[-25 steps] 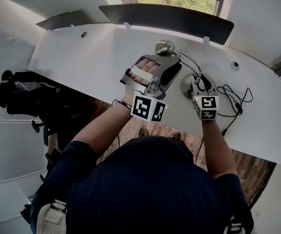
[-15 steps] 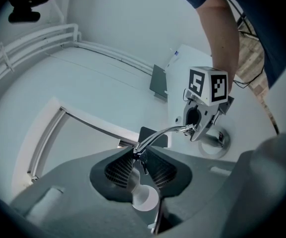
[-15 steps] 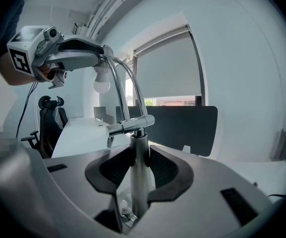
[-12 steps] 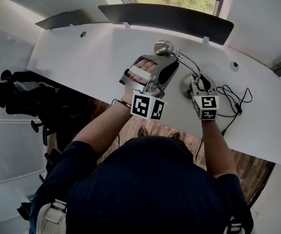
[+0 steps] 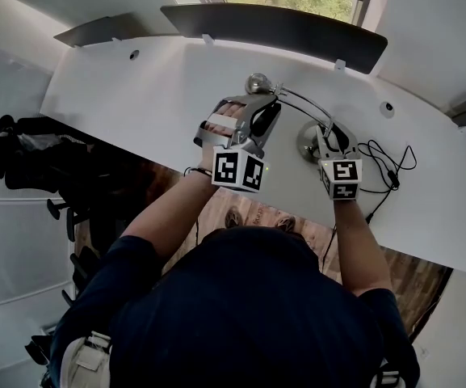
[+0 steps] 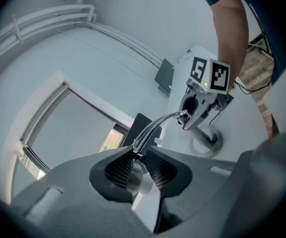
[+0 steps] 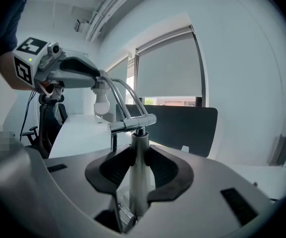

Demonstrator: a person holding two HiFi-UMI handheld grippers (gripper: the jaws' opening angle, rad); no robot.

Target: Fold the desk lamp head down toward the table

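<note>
The right gripper (image 7: 140, 155) clamped the lamp's upright post (image 7: 139, 192) between fairly wide jaws, above the round base (image 5: 307, 145). The left gripper (image 6: 141, 168), jaws just narrowed, pinched the lamp head (image 6: 128, 178), held farther out over the white desk (image 5: 136, 95).

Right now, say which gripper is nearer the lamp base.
Right. The right gripper clamps the post directly above the base; the left gripper, fingers just closed on the lamp head, is farther off.
</note>
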